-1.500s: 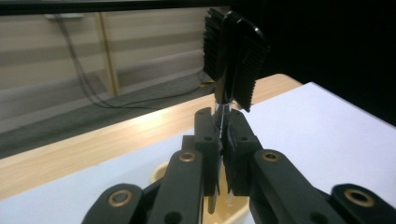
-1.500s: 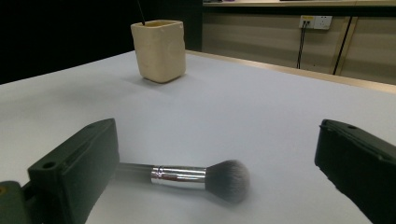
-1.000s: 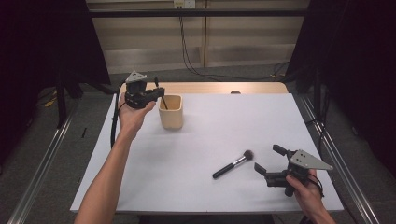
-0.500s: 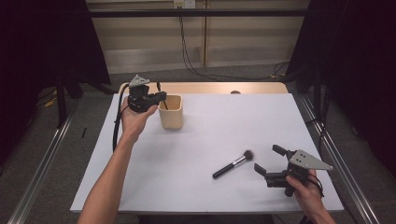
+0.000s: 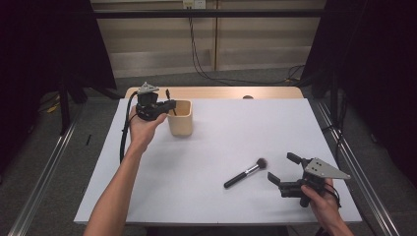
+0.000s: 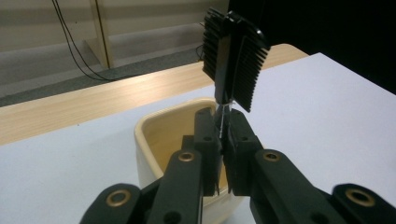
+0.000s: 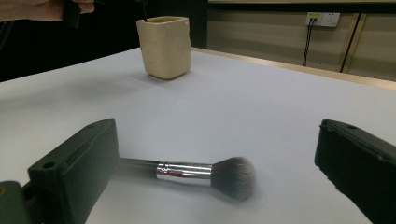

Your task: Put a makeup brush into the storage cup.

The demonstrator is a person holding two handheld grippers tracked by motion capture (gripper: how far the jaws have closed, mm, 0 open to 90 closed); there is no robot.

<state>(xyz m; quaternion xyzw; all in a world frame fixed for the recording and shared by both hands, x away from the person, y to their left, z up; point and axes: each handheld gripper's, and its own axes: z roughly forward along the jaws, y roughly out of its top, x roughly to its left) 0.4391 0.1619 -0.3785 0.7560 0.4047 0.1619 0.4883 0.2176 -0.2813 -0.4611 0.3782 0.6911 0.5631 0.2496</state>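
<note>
Left tool (image 6: 223, 154) pinching a black comb (image 6: 233, 58) over a cream cup (image 6: 154, 140)

The two black jaws are closed on the comb's thin handle, so its toothed head stands upright above them. Just behind sits the open cream cup on the white desk (image 6: 327, 102), whose far wooden edge (image 6: 93, 100) runs beyond.

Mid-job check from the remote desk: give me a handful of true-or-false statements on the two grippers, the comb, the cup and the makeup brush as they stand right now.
1. The left gripper is shut on a black comb. True.
2. The comb lies flat on the table. False: it is held up over the beige cup.
3. The right gripper is open. True.
4. The makeup brush is clamped in the right gripper. False: it lies on the table between the open jaws, untouched.
5. The cup is tipped on its side. False: it stands upright.
</note>
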